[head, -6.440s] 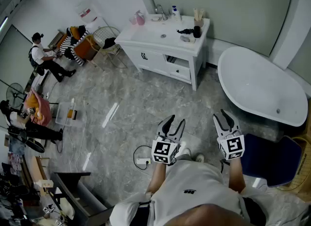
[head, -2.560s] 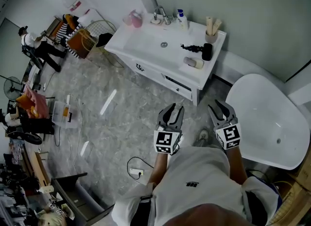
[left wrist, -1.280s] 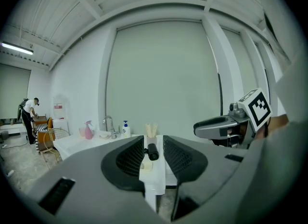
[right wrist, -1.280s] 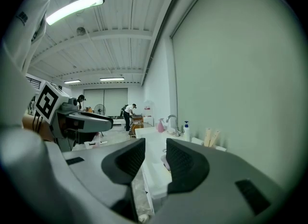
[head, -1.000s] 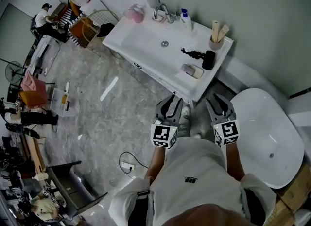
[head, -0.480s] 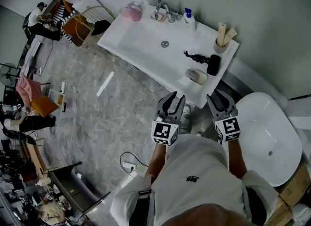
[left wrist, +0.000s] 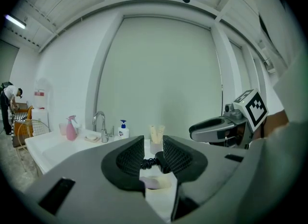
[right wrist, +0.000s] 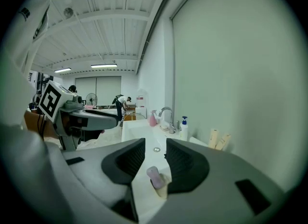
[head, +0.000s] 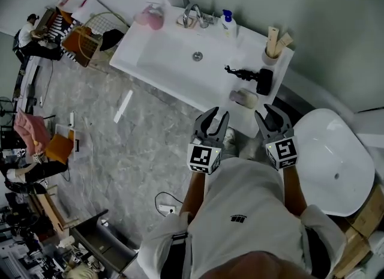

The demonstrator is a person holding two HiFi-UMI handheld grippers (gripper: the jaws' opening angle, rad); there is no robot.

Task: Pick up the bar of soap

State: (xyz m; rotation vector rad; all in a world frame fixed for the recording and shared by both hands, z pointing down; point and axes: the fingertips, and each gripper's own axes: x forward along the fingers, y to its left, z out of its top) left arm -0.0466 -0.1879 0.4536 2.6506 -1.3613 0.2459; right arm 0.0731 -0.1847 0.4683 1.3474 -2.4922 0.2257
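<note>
A pinkish bar of soap (head: 240, 96) lies on a pale dish at the near right end of the white vanity top (head: 174, 71). It shows in the left gripper view (left wrist: 152, 182) and in the right gripper view (right wrist: 154, 176), low in the slit between each pair of jaws but well beyond them. My left gripper (head: 215, 114) (left wrist: 153, 143) and right gripper (head: 268, 114) (right wrist: 155, 146) hover side by side just short of the vanity's front edge. Both are shut to a narrow slit and hold nothing.
On the vanity: a black hair dryer (head: 257, 78), a cup of tubes (head: 273, 47), a pump bottle (head: 227, 22), a faucet (head: 192, 15) and a pink spray bottle (head: 150, 16). A white bathtub (head: 333, 158) stands at the right. Baskets and a person (head: 30, 29) are far left.
The person has walked up to the vanity, so it sits closer and larger in view. Both grippers came forward with it, jaws unchanged.
</note>
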